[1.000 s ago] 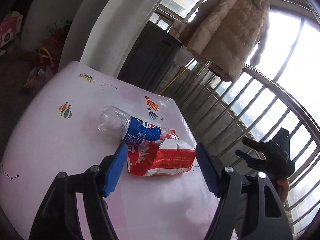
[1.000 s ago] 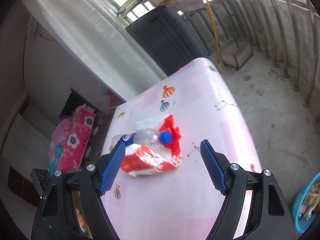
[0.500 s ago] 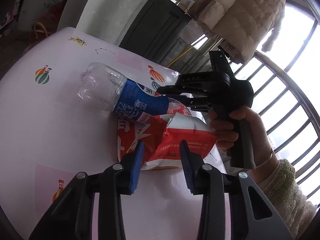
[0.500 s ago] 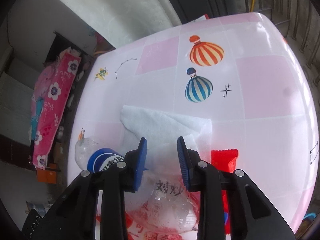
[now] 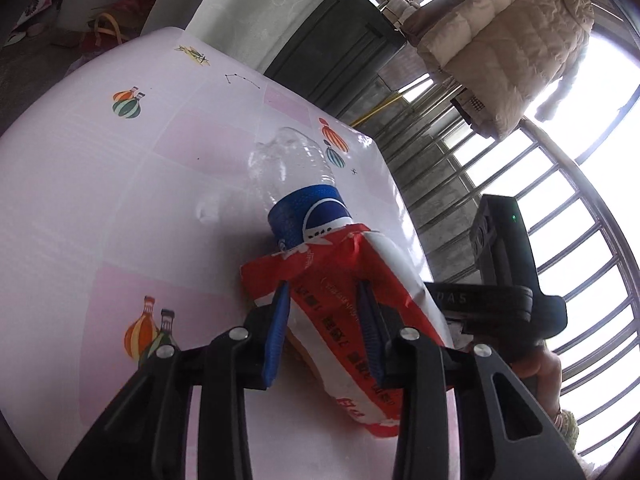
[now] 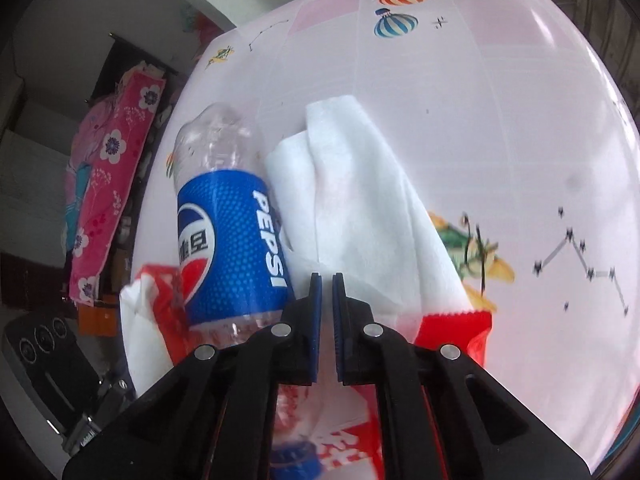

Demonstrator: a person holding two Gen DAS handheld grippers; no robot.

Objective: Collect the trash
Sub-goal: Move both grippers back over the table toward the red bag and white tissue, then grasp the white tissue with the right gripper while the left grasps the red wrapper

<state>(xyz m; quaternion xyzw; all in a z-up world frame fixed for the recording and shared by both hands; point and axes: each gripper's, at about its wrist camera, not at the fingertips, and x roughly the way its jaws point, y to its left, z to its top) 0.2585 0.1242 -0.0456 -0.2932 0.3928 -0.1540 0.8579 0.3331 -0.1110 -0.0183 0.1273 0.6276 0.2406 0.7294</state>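
- On the pink worktop (image 5: 100, 200), near its far-right corner by the window bars (image 5: 500, 184), the trash lies in one heap: a red-and-white snack bag (image 5: 332, 300), an empty cola bottle (image 6: 228, 232) and a white tissue (image 6: 360, 200), all touching.
- Your left tool (image 5: 322, 320) has just been closing and now pinches the bag across its middle; blue pads press both sides.
- Your right tool (image 6: 327, 312) has also just been closing; its jaws stand nearly together over the bottle's neck end. Whether the tips have nipped any film or tissue I can't tell; nothing shows between the pads.
- Handling, by judgement: the bag looks light, crinkly and soft, so it should crush and may slide out of a mid-body pinch. Take it by a sealed end or the bunched film.
- Bottle: clear, thin-walled, empty, likely light and springy. It lies on its side and will probably roll. The neck under the blue cap (image 6: 296, 456) looks the firmest hold.
- Tissue: limp, weightless; pinch a fold.
- Room: the worktop's rounded edge runs close on the right of the heap, so a nudged bottle could go over. Open surface lies left and toward you.
- Your two tools sit close together; mind a knock when lifting.
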